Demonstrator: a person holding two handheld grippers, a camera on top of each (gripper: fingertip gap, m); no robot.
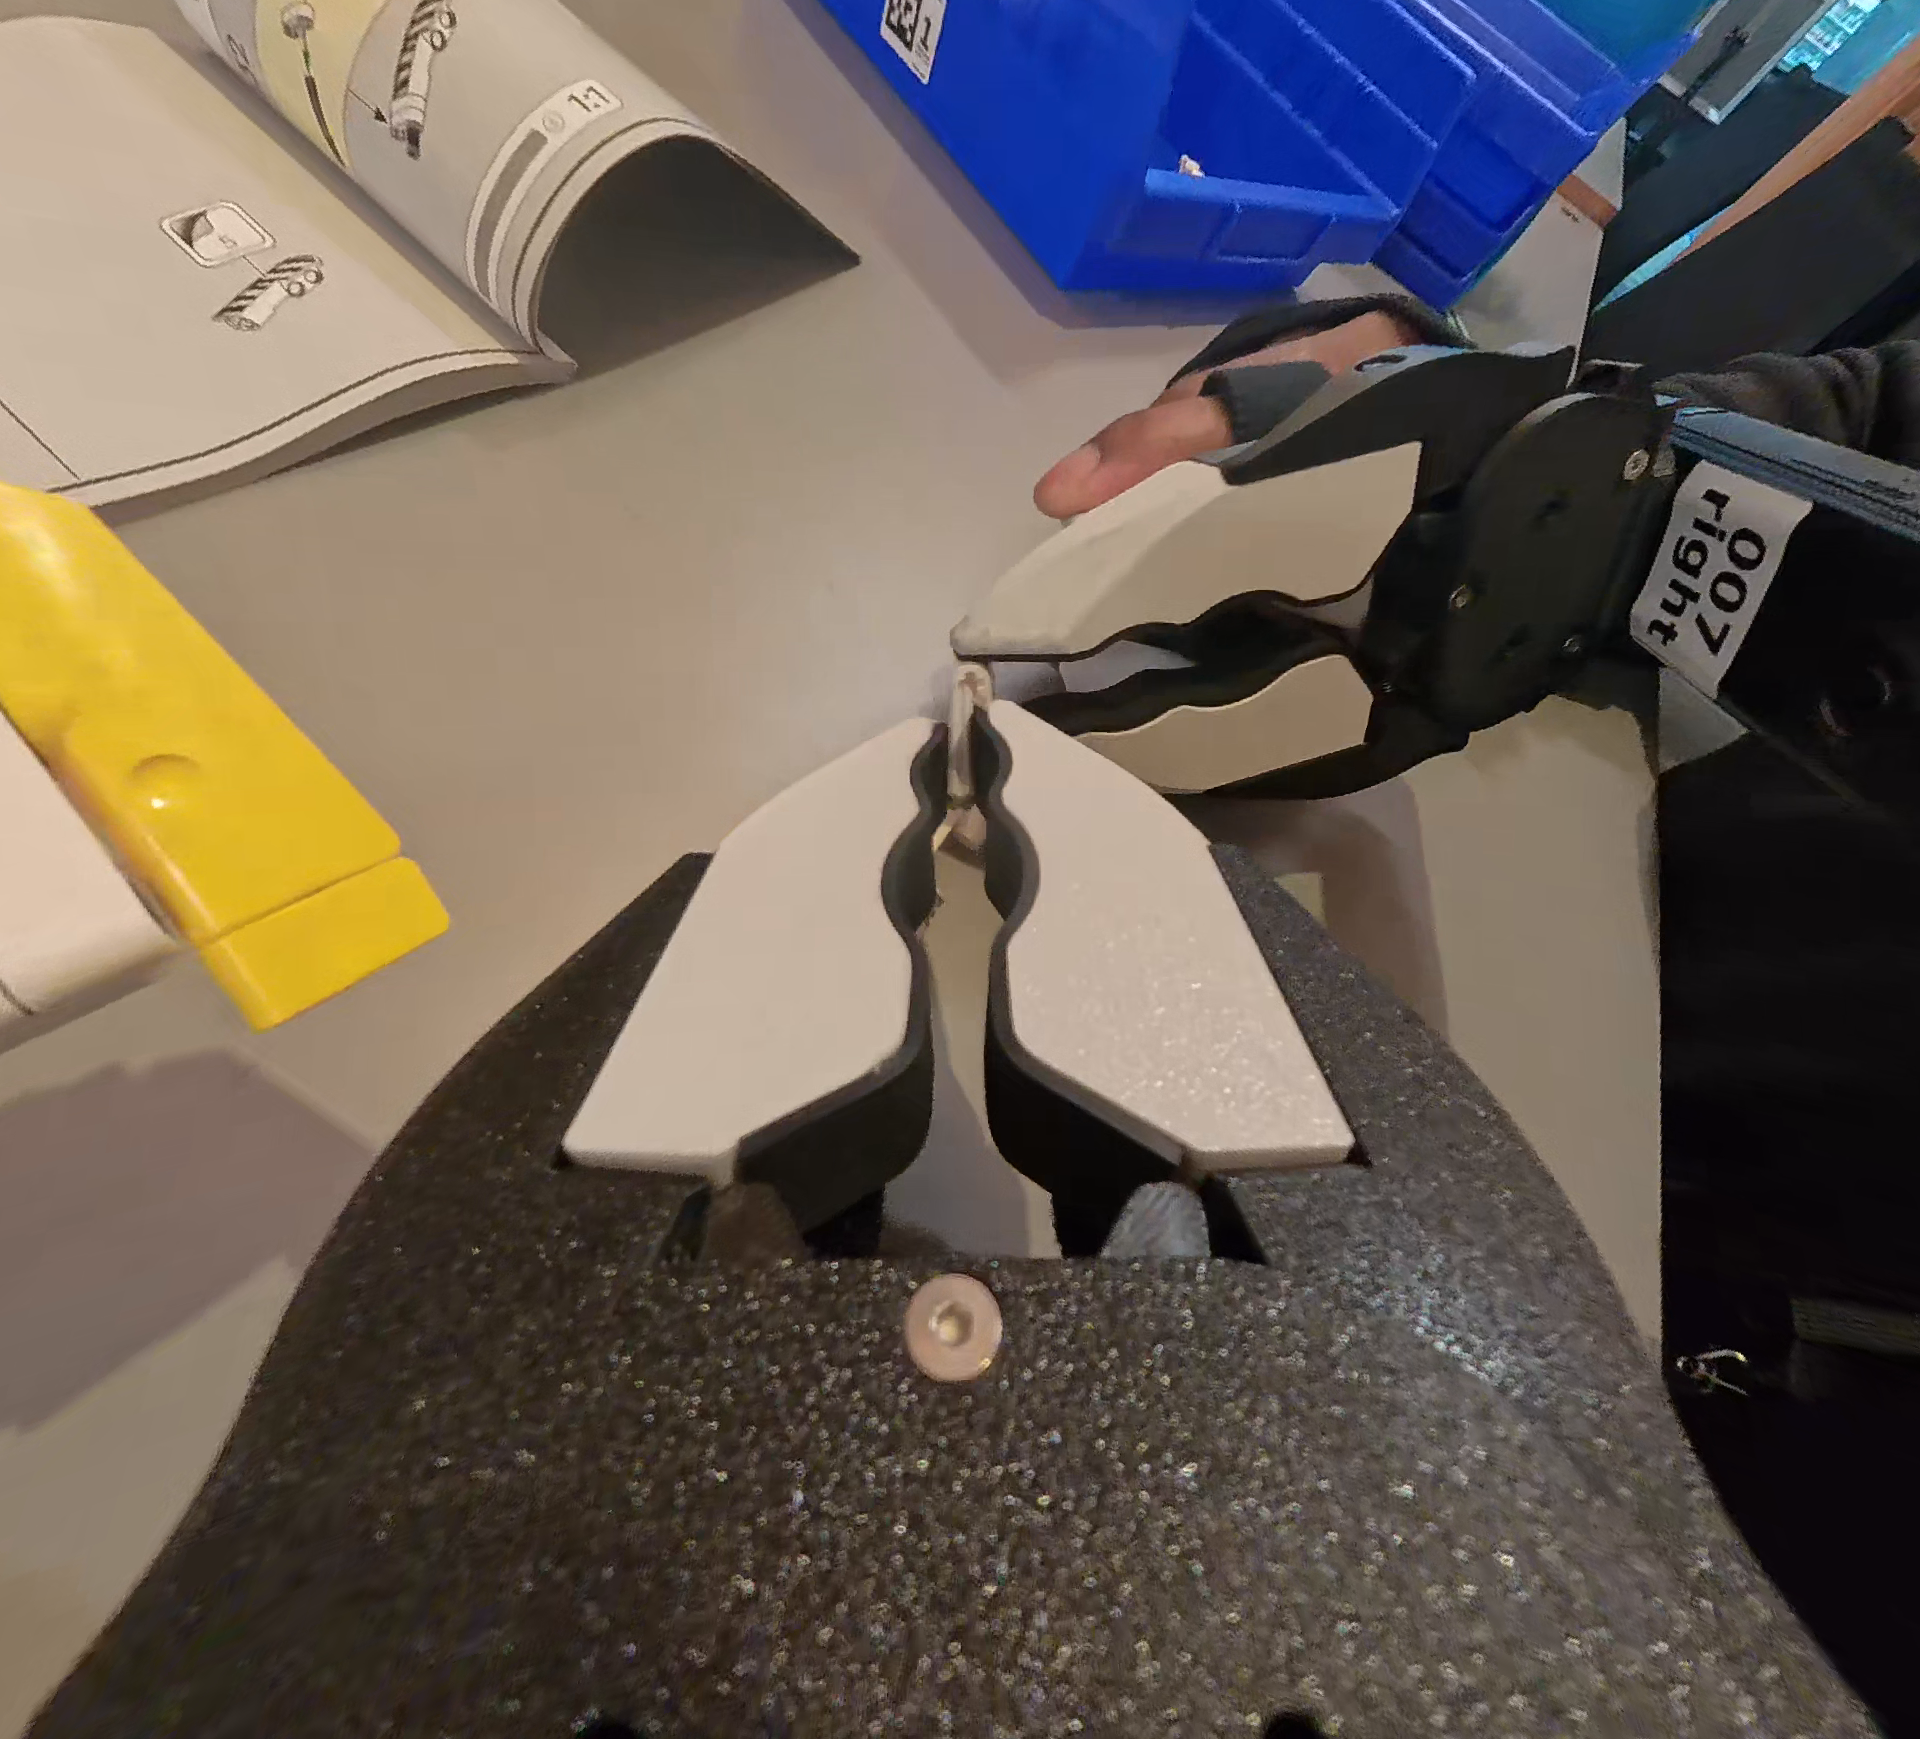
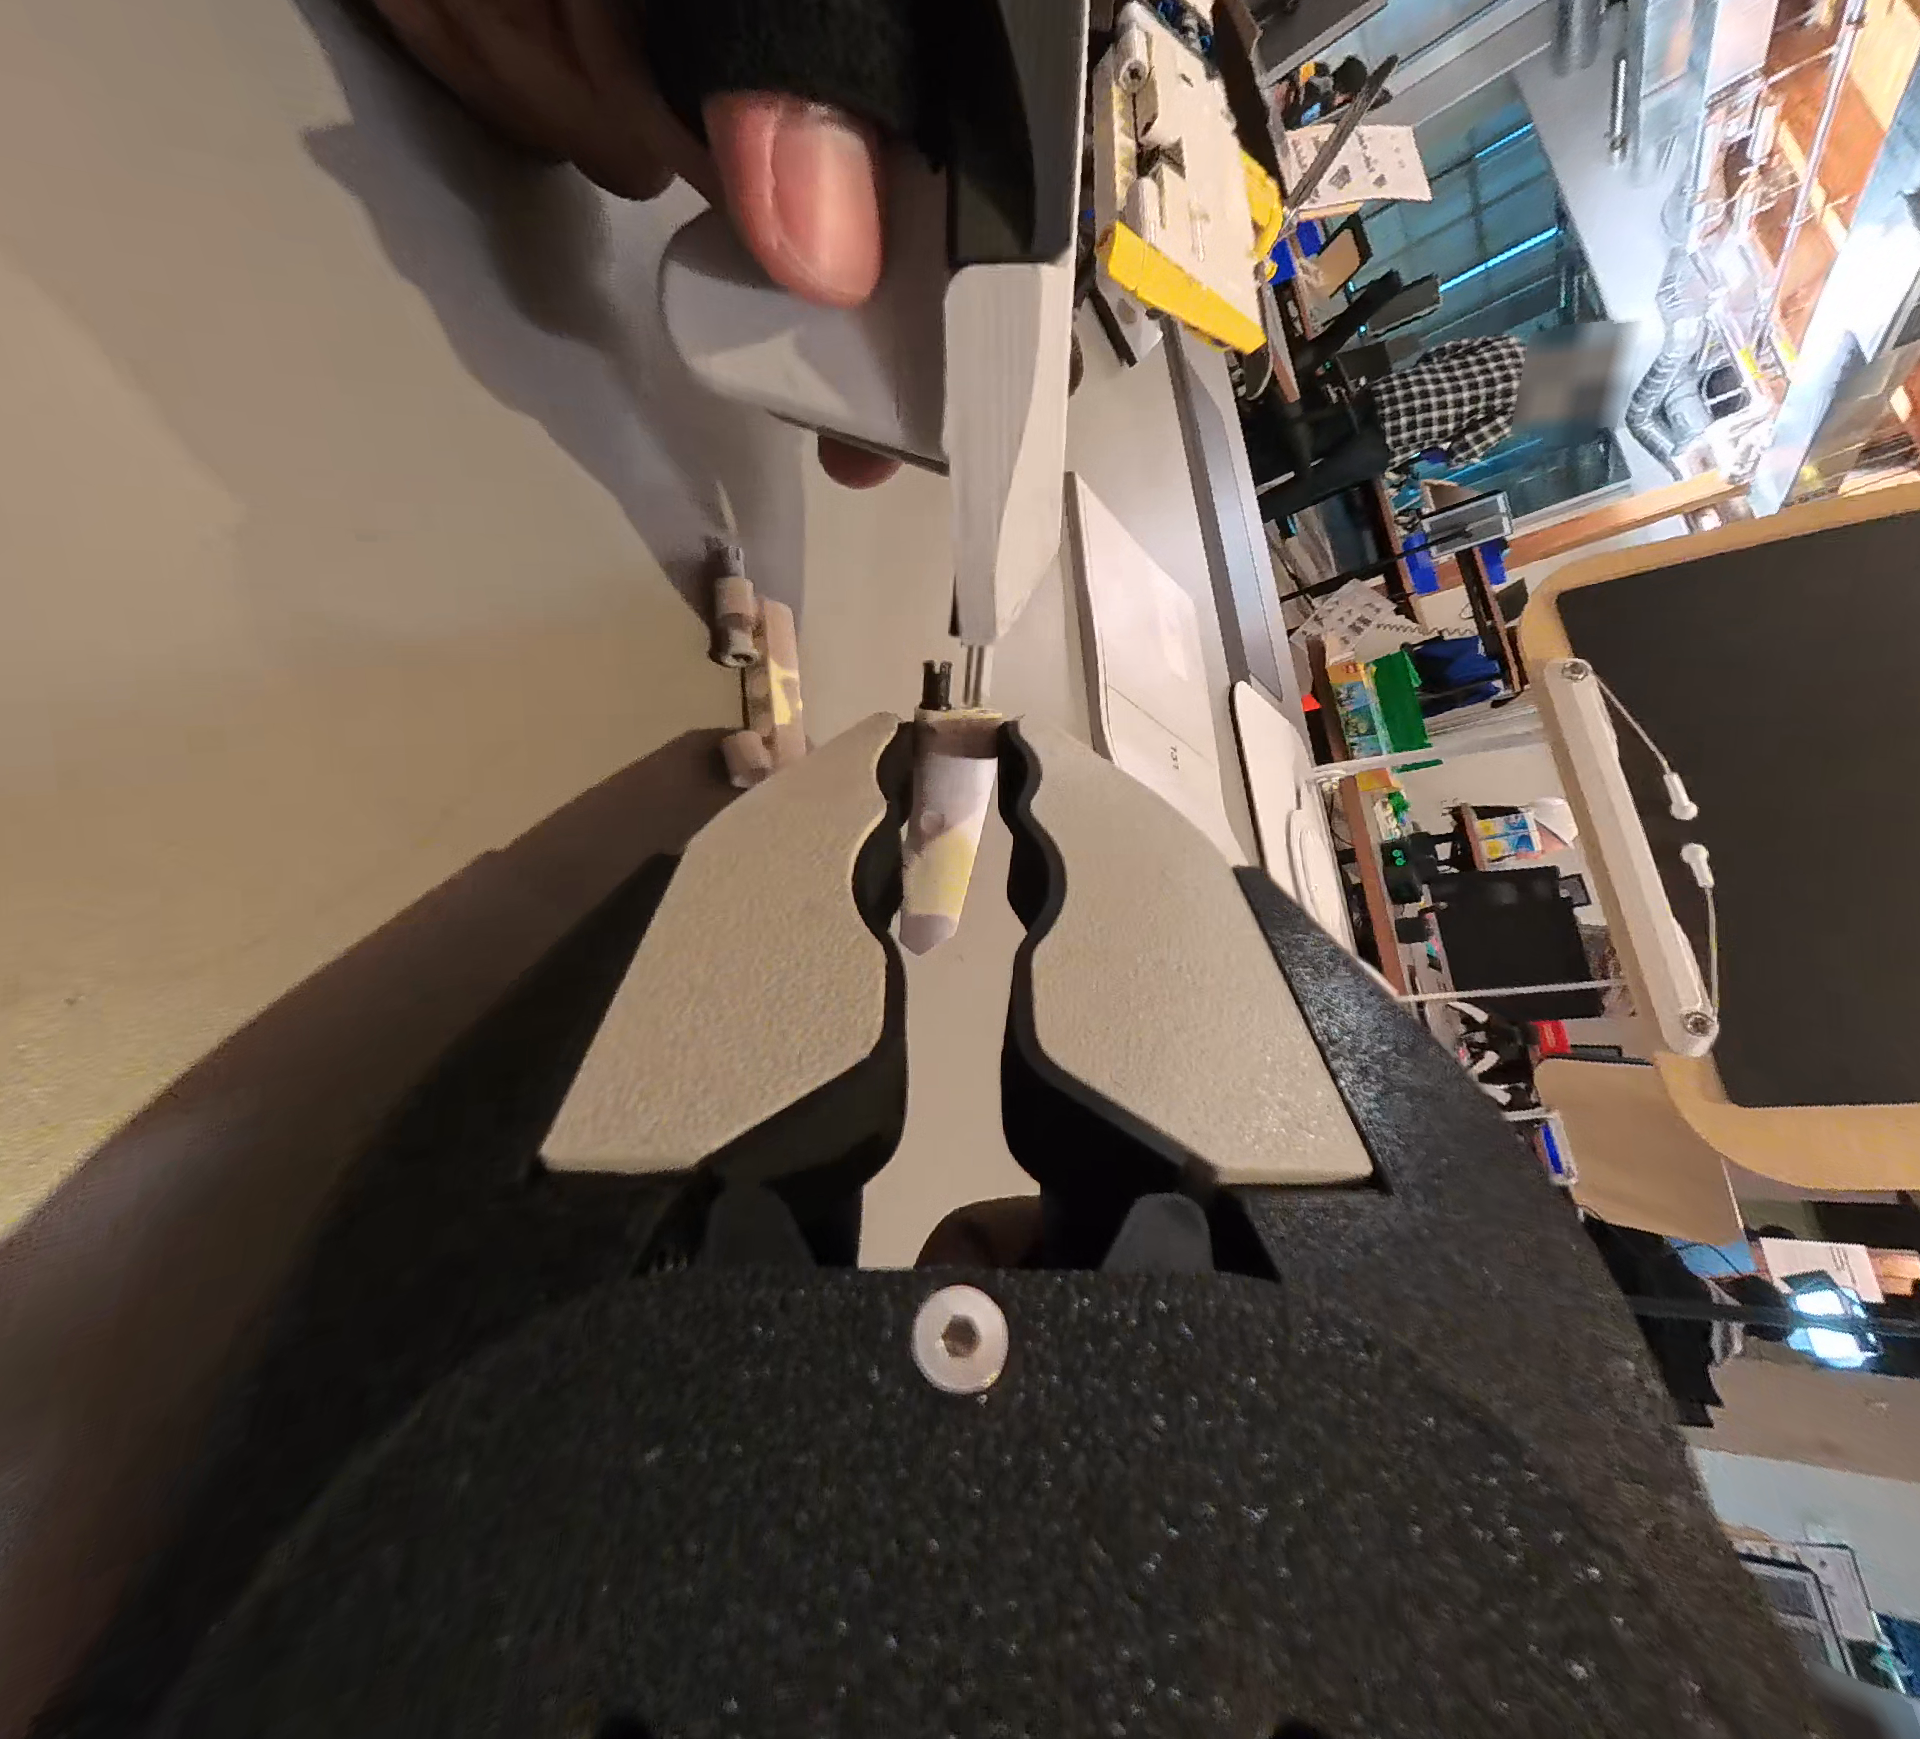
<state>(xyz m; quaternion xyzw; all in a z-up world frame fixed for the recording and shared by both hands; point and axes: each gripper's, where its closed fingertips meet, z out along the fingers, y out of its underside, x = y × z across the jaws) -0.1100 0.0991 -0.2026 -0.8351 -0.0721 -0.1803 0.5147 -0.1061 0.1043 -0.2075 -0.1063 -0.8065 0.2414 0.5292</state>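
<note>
In the left wrist view my left gripper (image 1: 964,733) is shut on a thin light-grey rod (image 1: 966,713) that sticks out past its tips. The right gripper (image 1: 1013,671) comes in from the right, its tips right at the rod's far end. In the right wrist view my right gripper (image 2: 951,754) is shut on a short whitish cylinder piece with yellow marks (image 2: 943,827). A black pin (image 2: 938,683) stands out of the cylinder's front end. The left gripper (image 2: 975,629) reaches down from above, and its thin rod (image 2: 978,666) meets that end beside the pin.
An open instruction booklet (image 1: 312,183) lies at the far left, blue bins (image 1: 1091,79) stand behind it, and a yellow flat piece (image 1: 208,754) is at the left. A small beige assembly (image 2: 756,681) lies on the table (image 1: 675,567) near my right gripper. A gloved hand (image 2: 623,27) holds the left gripper. The tips of both grippers are at nearly the same place.
</note>
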